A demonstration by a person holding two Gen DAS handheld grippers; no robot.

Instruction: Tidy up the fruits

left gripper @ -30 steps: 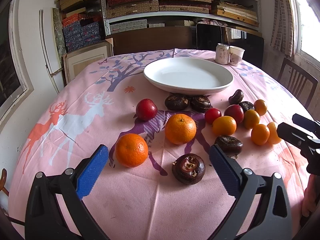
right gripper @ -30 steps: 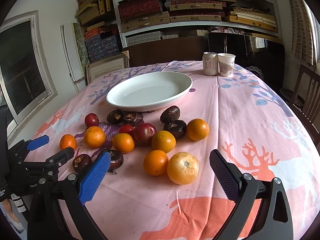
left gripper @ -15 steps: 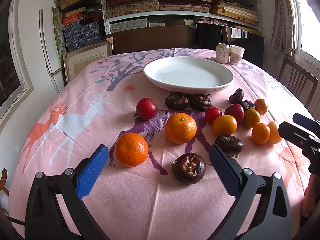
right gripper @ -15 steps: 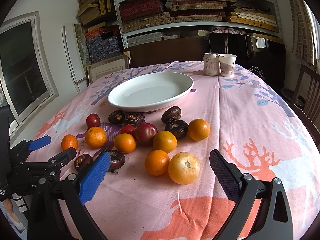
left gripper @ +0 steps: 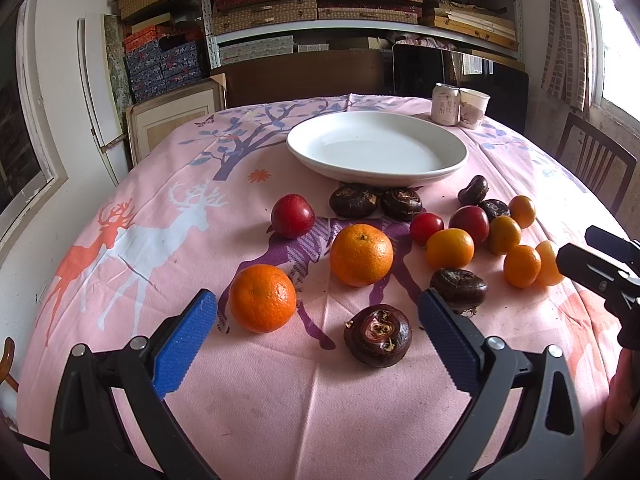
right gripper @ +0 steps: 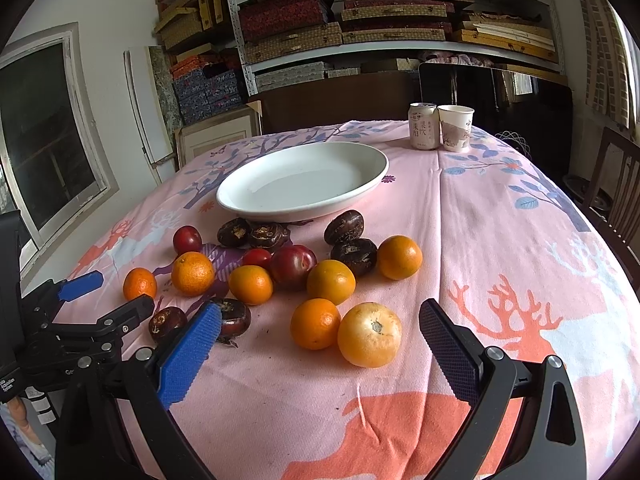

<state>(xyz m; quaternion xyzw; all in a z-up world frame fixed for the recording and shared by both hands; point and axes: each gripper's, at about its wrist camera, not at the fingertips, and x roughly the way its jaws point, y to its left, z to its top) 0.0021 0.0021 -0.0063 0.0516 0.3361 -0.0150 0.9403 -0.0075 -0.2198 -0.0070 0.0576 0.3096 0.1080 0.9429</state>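
Several oranges, red plums and dark brown water chestnuts lie loose on the pink tablecloth in front of an empty white plate [left gripper: 376, 148] [right gripper: 304, 180]. My left gripper [left gripper: 318, 332] is open and empty, low over the table, with an orange [left gripper: 262, 298] and a dark chestnut [left gripper: 378, 336] between its fingers. My right gripper [right gripper: 320, 344] is open and empty, with an orange [right gripper: 315, 323] and a pale yellow-orange fruit [right gripper: 369, 334] between its fingers. Each gripper shows in the other's view, the right one [left gripper: 600, 264] and the left one [right gripper: 100, 296].
A drink can [right gripper: 423, 126] and a paper cup [right gripper: 455, 128] stand at the table's far edge behind the plate. A wooden chair [right gripper: 616, 184] stands at the right. Shelves of stacked boxes [right gripper: 340, 12] fill the back wall.
Both grippers have crept slightly forward toward the fruit. Both stay open. No fruit has moved.
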